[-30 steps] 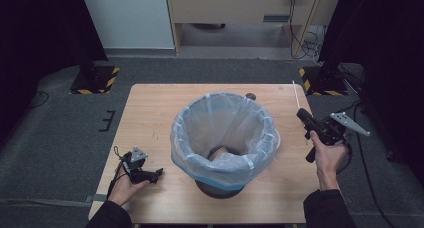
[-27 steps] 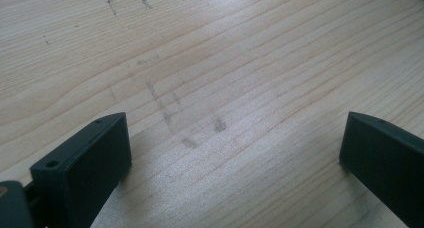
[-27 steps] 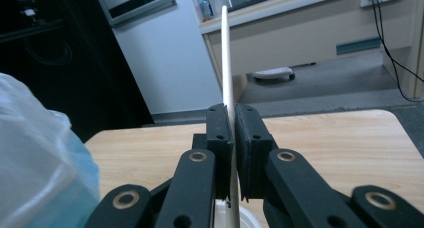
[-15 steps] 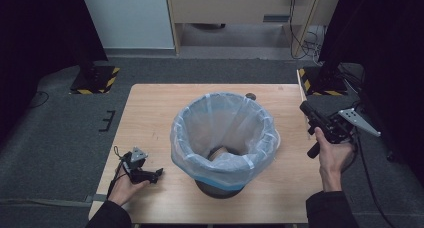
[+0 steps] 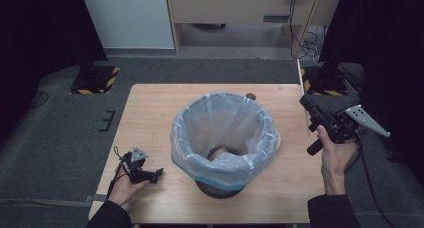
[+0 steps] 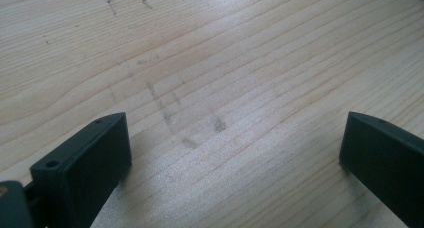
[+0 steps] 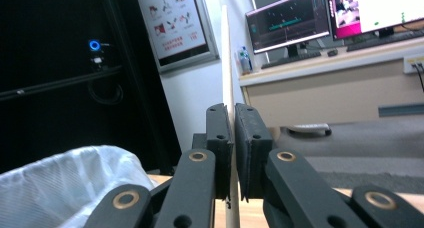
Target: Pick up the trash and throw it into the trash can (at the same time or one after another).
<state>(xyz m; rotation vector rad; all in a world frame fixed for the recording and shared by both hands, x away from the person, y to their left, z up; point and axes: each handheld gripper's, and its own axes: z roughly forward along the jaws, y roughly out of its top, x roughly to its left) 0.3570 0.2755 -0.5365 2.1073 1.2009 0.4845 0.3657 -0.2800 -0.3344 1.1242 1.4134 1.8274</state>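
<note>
We have our left gripper [image 5: 150,175] low on the near left part of the wooden table [image 5: 150,118], the hand resting on the board, and in the left gripper view its two black jaws stand wide apart over bare, scuffed wood grain with nothing between them. Our right gripper [image 5: 307,104] is held up off the table at its right edge, pointing away from us toward the far side, with its grey three-cornered plate [image 5: 367,120] sticking out to the right. In the right gripper view its jaws are pressed nearly together, and a thin pale stick [image 7: 226,63] rises from the narrow slit between the pads and runs straight up past them; the same stick [image 5: 303,100] shows in the high view as a faint light line along the table's right edge, just beside the gripper's tip. So we are clamped on the stick and carrying it in the air. In the middle of the table stands a dark bin [image 5: 220,188] lined with a translucent pale blue bag [image 5: 200,133], whose rim is folded down over the edge; something dark lies at the bottom, too dim for us to tell. The bin stands between our two hands, well apart from each. A small dark round thing [image 5: 250,96] lies on the table behind the bin.
</note>
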